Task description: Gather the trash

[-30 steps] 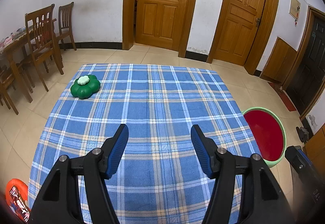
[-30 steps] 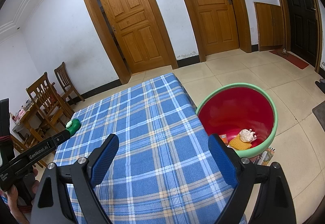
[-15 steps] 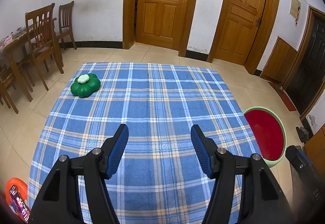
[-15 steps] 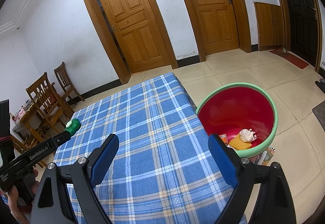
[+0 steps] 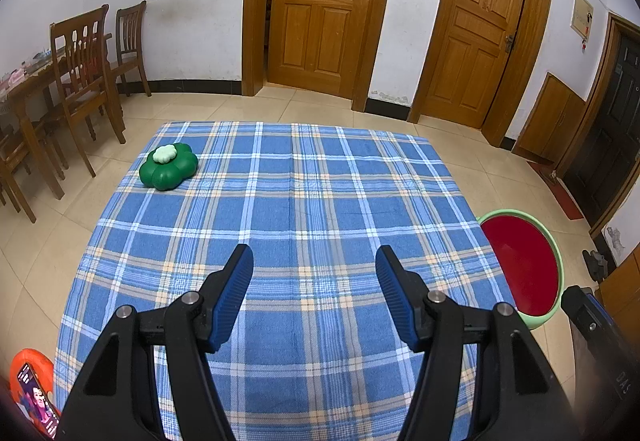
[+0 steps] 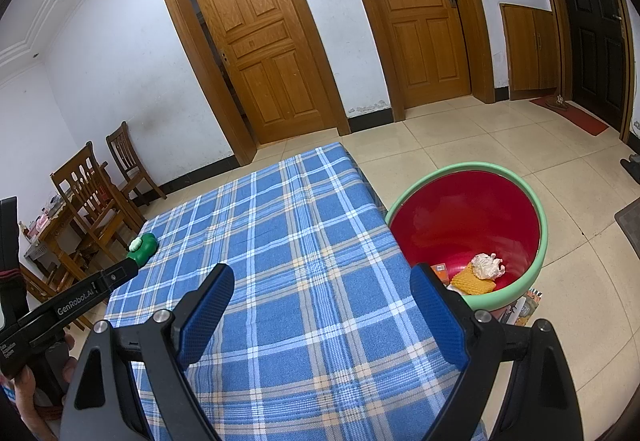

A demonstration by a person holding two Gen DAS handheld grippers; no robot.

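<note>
A table covered with a blue plaid cloth fills the middle of both views, its surface bare apart from one item. Just off its right edge, on the tiled floor, stands a round bin with a green rim and a red inside. The collected trash lies at the bottom of that bin: a yellow sponge-like piece, a crumpled whitish wad resting on it, and an orange carton partly hidden behind the right gripper's finger.

The right gripper hangs over the table's near right part with its jaws spread wide and nothing between them; the trash sits just beyond and to the right of its right finger, down inside the bin, apart from the pads. The left gripper hangs over the near middle of the cloth, jaws also apart and empty, with the bin well off to its right.

Far from both pairs of jaws, near the table's far left corner, rests a green clover-shaped object with a pale green knob on top.
</note>
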